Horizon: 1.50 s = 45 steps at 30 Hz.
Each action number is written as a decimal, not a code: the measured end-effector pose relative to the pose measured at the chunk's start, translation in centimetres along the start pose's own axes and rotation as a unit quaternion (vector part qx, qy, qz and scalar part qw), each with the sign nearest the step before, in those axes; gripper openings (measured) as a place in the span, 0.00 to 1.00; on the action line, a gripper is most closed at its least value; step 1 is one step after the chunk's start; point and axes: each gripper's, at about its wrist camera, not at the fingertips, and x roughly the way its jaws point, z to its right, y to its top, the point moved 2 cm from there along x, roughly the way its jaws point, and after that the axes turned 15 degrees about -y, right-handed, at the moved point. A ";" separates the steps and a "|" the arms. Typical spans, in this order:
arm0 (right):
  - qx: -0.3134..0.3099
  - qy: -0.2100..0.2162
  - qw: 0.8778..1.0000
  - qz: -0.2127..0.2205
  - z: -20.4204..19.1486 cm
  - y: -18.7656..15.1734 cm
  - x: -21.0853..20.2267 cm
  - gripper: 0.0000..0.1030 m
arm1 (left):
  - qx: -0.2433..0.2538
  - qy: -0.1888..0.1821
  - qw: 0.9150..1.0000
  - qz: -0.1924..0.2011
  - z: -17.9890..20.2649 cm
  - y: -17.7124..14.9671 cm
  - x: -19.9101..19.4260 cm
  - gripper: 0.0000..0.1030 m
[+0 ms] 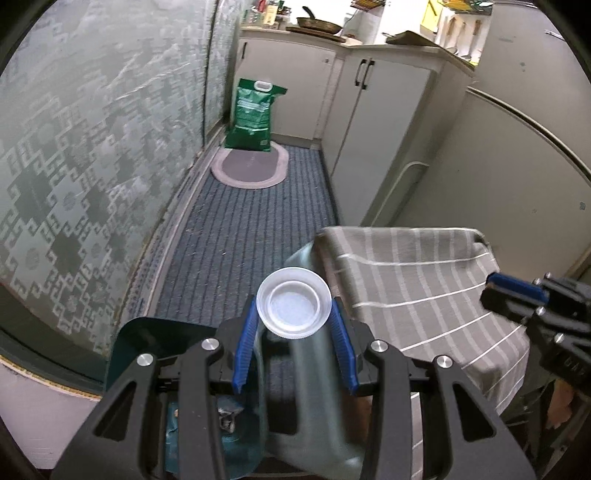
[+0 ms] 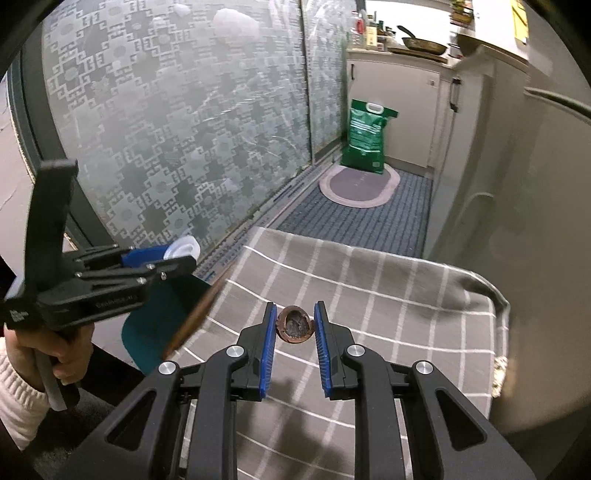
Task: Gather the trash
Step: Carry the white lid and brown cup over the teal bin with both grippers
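Translucent plastic cup (image 1: 293, 307); woven checked cloth (image 2: 369, 280); rough walnut shell (image 2: 294, 325).

The cup (image 1: 294, 302) is sitting between the left gripper's (image 1: 295, 341) fingers (image 1: 245, 347), off the left edge of the cloth-covered surface (image 2: 369, 295) and above a bin (image 1: 155, 339). The nutshell (image 2: 294, 325) is lying on the cloth (image 1: 424, 288) between the right gripper's (image 2: 295, 347) fingers (image 2: 269, 354), apart from both. The left gripper is standing left of the right one. A runner (image 1: 251, 229) is lying on the floor beyond the surface, with a mat (image 1: 249, 168) at its far end and a bag (image 1: 253, 114) standing behind the mat. Glass panels (image 2: 177, 140) are lining the left side, cabinets (image 1: 380, 122) the right. A pan (image 1: 317, 24) is resting on the far counter.
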 end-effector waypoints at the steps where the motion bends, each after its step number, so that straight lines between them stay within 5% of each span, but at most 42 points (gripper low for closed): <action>1: -0.003 0.004 1.000 0.002 -0.6 0.3 0.0 0.20 | -0.001 0.003 1.000 -0.002 -0.6 -0.3 -0.2 0.41; 14: -0.031 0.021 0.999 0.004 -5.6 2.3 1.1 0.20 | -0.006 0.057 0.997 -0.048 -7.1 -3.8 -1.1 0.41; 30: -0.063 0.046 0.997 -0.004 -11.5 3.6 2.9 0.20 | 0.004 0.075 0.989 -0.125 -10.5 -8.3 0.5 0.41; 45: -0.089 0.072 0.993 -0.025 -16.5 3.6 5.1 0.20 | -0.013 0.081 0.991 -0.107 -12.6 -8.0 -2.5 0.39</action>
